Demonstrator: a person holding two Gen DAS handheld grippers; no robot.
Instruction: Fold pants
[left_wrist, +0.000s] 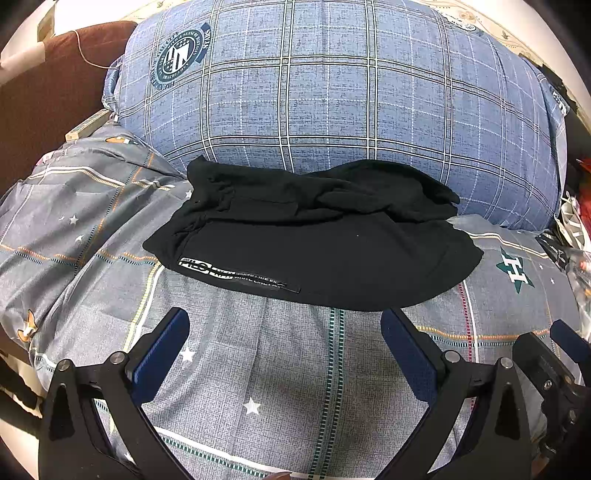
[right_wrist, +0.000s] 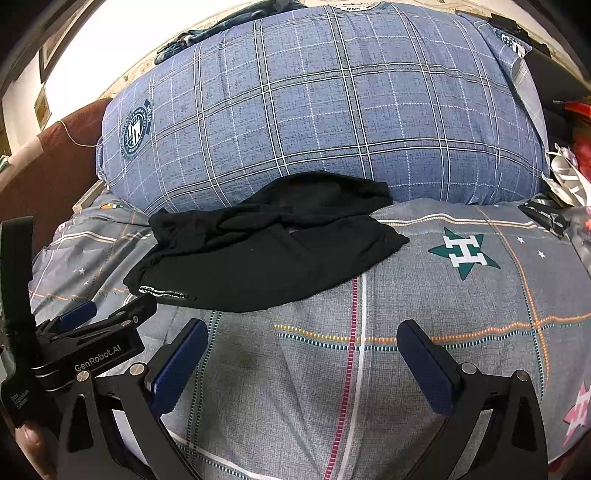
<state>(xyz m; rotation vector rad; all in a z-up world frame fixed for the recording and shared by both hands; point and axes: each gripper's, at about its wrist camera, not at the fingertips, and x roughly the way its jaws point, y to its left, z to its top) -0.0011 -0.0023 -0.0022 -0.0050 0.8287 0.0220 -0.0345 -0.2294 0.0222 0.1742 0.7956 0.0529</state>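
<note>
Black pants (left_wrist: 314, 251) lie folded in a compact bundle on the grey patterned bedsheet (left_wrist: 258, 369), against a big blue plaid pillow (left_wrist: 332, 92). A white logo strip runs along their near left edge. My left gripper (left_wrist: 284, 325) is open and empty, just short of the pants' near edge. In the right wrist view the pants (right_wrist: 258, 266) lie ahead and to the left. My right gripper (right_wrist: 303, 336) is open and empty over bare sheet (right_wrist: 406, 295), to the right of the pants. The left gripper (right_wrist: 110, 314) shows at the left there.
A brown headboard or cushion (left_wrist: 48, 92) stands at the far left. Clutter of bags and red items (right_wrist: 569, 170) lies at the right edge of the bed. The bed's near edge runs below the grippers.
</note>
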